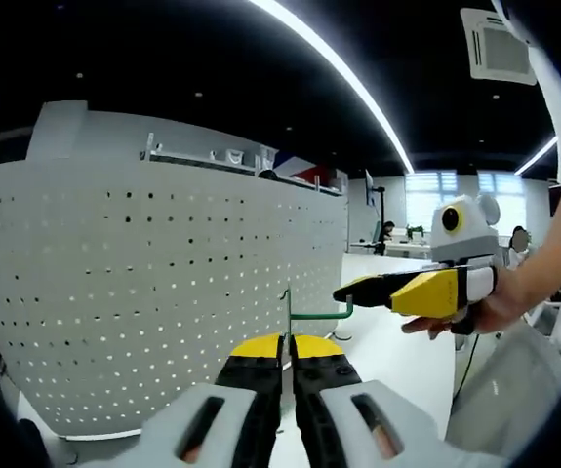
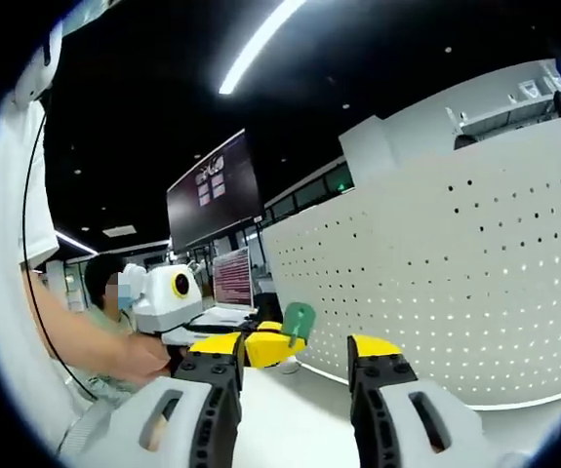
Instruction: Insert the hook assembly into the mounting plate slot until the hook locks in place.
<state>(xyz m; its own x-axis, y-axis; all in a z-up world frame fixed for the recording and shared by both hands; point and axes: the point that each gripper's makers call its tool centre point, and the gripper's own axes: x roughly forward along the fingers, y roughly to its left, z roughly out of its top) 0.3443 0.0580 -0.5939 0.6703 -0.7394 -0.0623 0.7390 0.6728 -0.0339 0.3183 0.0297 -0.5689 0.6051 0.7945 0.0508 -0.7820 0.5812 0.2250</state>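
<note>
White pegboard (image 1: pixel 163 292) stands behind; left gripper (image 1: pixel 287 349) jaws clamp green hook (image 1: pixel 314 314), right gripper (image 2: pixel 300 359) jaws apart.

Perforated panel (image 1: pixel 163 292) blocks left side; open tabletop (image 1: pixel 397 361) beside it, passable.

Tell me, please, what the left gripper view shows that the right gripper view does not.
Left gripper view: the left tool shut on the thin stem of the green hook, a ceiling vent and bright windows. Right gripper view: the right tool with its jaws apart, a dark wall screen and a lit monitor. Both: the white perforated panel, the green hook, a ceiling light strip, and the opposite tool at the side.
</note>
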